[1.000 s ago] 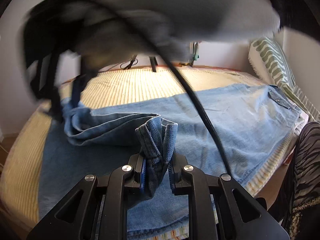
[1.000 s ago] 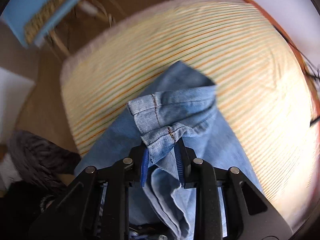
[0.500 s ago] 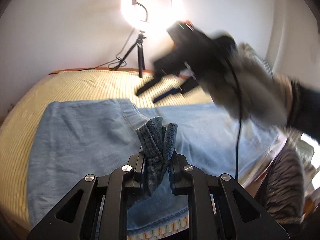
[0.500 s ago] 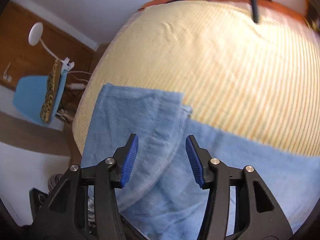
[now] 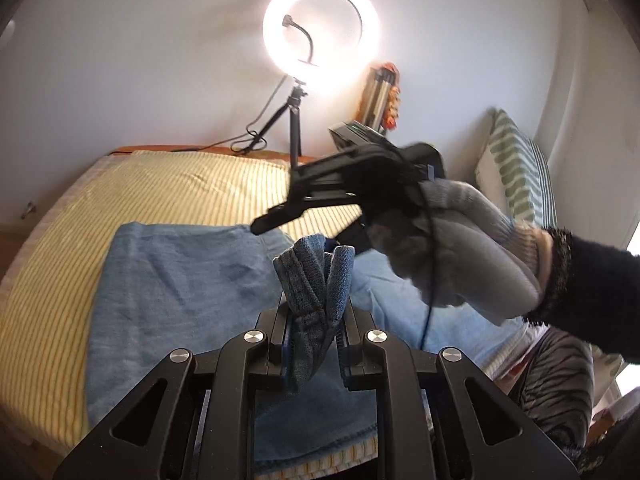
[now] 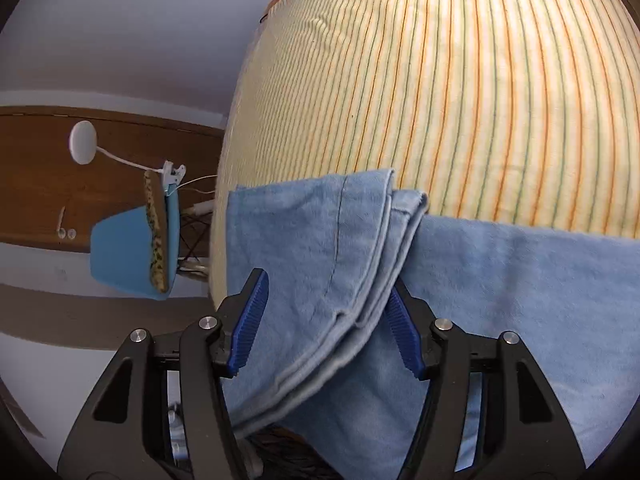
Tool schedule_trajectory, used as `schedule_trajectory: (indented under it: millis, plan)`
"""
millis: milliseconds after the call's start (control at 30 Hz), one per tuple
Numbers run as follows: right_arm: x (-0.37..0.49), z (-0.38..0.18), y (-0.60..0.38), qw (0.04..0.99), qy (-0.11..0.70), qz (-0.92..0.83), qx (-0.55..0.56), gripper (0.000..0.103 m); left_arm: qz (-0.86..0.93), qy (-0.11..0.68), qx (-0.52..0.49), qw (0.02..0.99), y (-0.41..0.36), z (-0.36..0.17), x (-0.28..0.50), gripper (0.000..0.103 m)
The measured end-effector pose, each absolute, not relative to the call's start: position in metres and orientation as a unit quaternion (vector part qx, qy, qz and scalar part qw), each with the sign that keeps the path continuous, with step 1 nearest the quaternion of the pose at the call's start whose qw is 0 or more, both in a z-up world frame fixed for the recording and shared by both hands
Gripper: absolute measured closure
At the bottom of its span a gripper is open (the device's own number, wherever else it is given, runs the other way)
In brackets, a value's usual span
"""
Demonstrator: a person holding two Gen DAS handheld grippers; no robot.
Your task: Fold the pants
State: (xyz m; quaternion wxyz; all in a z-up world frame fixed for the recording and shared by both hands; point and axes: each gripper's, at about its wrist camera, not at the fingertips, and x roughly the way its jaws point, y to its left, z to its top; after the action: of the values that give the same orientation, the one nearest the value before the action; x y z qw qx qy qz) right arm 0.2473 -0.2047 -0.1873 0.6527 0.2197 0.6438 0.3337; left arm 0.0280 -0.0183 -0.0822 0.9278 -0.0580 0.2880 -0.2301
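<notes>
No legible writing on the pants [image 5: 176, 280], apparently.

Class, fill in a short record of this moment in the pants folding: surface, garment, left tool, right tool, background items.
surface: bed with yellow striped sheet
garment: blue jeans spread flat across the bed
left tool: shut on a bunched wad of jeans
right tool: open, jaws just widened, denim edges lie between them, not pinched
background items: lit ring light on a tripod; striped pillow; blue chair
</notes>
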Motion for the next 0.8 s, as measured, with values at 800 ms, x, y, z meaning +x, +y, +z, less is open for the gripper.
schedule_trajectory:
  millis: [800]
  plan:
    - [0.223,-0.071,-0.301,0.821,0.499,0.271,0.060,0.096,-0.361,0.293,-0.026,0.885,-0.171,-0.075,0.025,0.087]
